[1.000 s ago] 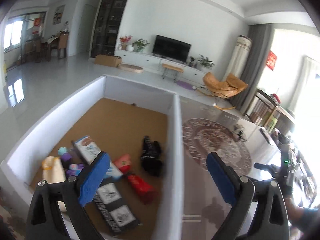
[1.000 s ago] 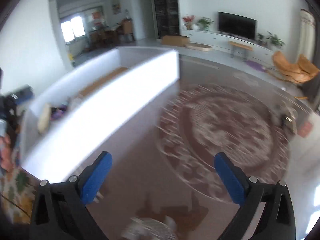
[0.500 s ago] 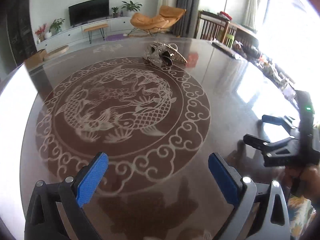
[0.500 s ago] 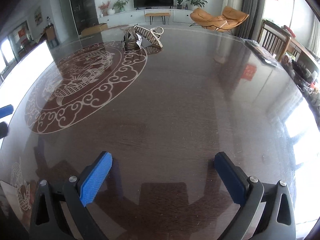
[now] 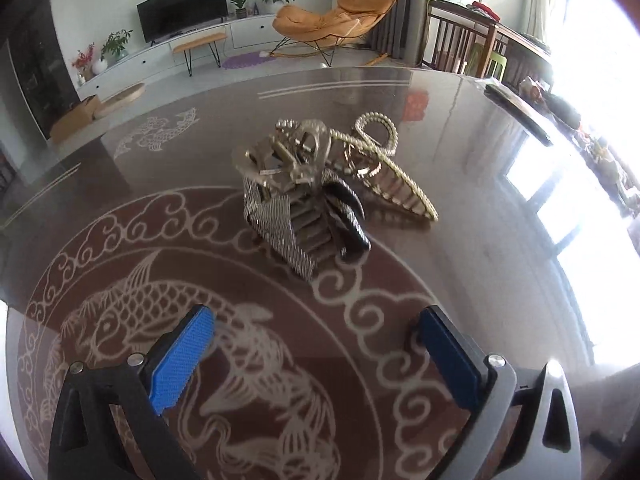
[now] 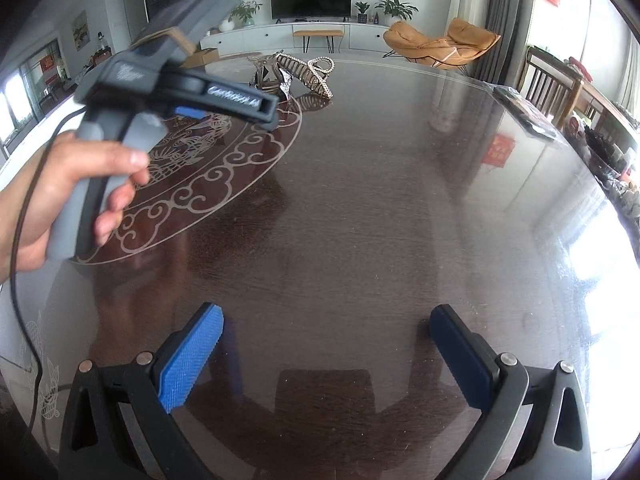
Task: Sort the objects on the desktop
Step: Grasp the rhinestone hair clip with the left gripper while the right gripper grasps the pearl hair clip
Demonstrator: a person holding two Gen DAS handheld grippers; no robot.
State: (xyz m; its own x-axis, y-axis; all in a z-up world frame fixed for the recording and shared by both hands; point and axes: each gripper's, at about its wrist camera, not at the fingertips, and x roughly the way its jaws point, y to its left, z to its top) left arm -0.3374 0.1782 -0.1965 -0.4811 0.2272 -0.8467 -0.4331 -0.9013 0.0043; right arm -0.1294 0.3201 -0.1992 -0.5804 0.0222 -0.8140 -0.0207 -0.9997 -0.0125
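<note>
A cluster of hair claw clips (image 5: 316, 192) lies in a heap at the centre of the left wrist view, on the bench (image 5: 460, 208) at the edge of its pale fish medallion. One clip is silver mesh (image 5: 280, 228), one glossy black (image 5: 348, 216), one pearl-beaded with a looped handle (image 5: 394, 168) (tilted, lying rightward). In the right wrist view the heap (image 6: 296, 72) sits small, upper centre-left.
</note>
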